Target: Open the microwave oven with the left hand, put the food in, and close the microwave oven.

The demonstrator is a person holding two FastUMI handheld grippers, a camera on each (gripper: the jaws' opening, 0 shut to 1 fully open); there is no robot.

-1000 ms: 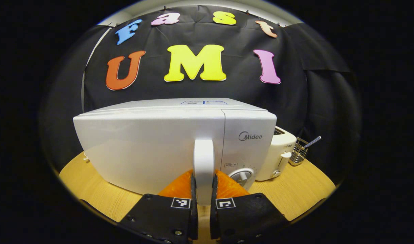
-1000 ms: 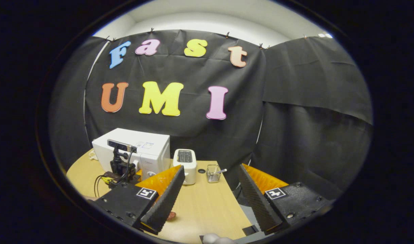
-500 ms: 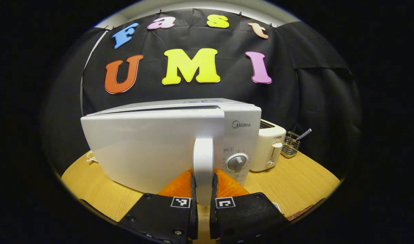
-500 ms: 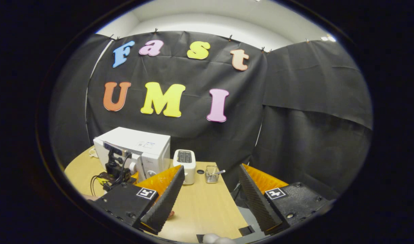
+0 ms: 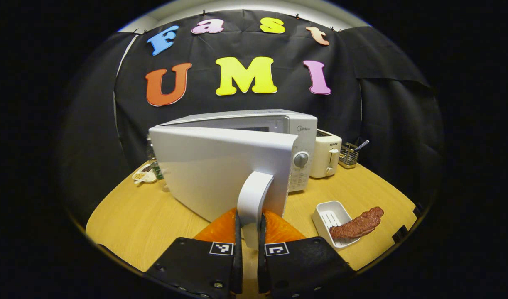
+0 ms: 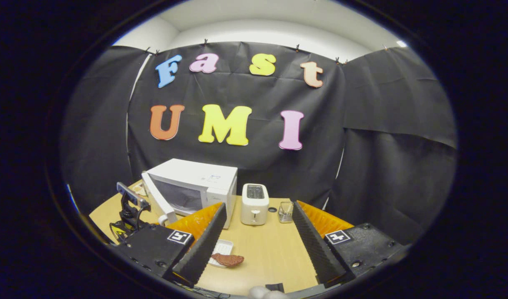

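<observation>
Left claw [image 5: 249,245] is clamped tight on the microwave's white door handle [image 5: 254,195], which makes sense since that's the lever for swinging the door [image 5: 220,170], now partly open. Right claw [image 6: 258,232] hangs spread wide and empty above the tabletop [image 6: 270,253], probably ready for the brown food [image 5: 357,224] draped over its white tray [image 5: 326,214] just beside the microwave [image 6: 195,187].

Toaster [image 5: 327,157], wire basket [image 5: 348,155] (beside it)
</observation>
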